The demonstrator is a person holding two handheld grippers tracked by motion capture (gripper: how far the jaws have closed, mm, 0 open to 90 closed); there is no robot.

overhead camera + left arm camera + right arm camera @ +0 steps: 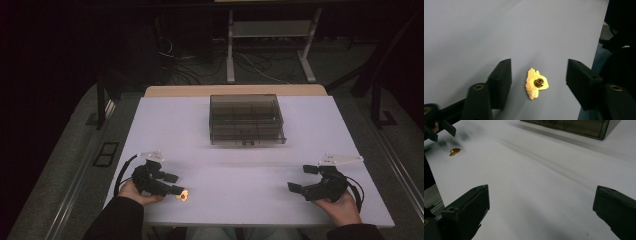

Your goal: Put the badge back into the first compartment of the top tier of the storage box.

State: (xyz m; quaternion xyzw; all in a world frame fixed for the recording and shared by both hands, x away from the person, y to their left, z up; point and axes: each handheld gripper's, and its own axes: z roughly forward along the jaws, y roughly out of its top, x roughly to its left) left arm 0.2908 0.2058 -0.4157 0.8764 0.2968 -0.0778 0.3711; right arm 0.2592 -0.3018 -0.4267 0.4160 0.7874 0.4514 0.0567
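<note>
A small gold pin [537,83] lies back-side up on the white table [235,170], its round clasp facing me. My left gripper [539,63] is open, one black jaw on each side of the pin and neither touching it. From above, the pin [183,196] glints near the table's front left, just off the left gripper [175,183]. My right gripper [301,178] stands open at the front right with nothing between its jaws. In the right gripper view [542,190] the pin [455,151] lies far off at the upper left.
A dark translucent box [246,120] with several compartments stands at the middle back of the table; its corner [574,126] is in the right gripper view. A hand holds each gripper near the front edge. Desk legs and cables lie on the floor beyond.
</note>
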